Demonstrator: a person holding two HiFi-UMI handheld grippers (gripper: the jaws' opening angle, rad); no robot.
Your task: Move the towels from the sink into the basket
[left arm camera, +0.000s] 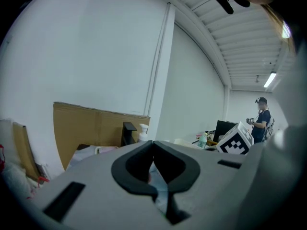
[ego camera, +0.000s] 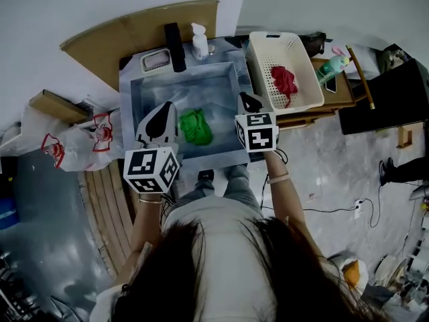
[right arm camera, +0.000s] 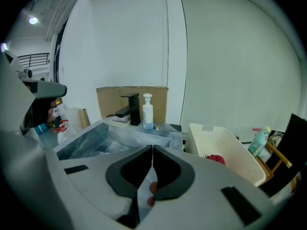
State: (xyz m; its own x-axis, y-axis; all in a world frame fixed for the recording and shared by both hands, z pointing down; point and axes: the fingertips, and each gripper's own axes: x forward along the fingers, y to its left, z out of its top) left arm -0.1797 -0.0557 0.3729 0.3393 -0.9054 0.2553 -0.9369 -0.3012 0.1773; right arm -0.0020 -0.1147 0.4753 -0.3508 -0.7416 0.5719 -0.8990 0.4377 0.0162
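Head view, green towel (ego camera: 196, 127) in sink (ego camera: 144, 89); left tongs (ego camera: 167, 106), right tongs (ego camera: 244, 98), both pressed together

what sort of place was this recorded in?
Probably a lab or workshop mock-up, not a home bathroom: the sink stands free before cardboard, with a cable trailing across the floor.

In front of you, the grey sink (ego camera: 131, 92) has one green towel (ego camera: 196, 127) lying on its bottom. A black tap (ego camera: 175, 47), a white soap bottle (ego camera: 199, 42) and a little tray (ego camera: 156, 61) sit on its back edge. To your right, a low wooden table (ego camera: 345, 90) carries the white basket (ego camera: 295, 49), with a green bottle (ego camera: 333, 66) just beside it.
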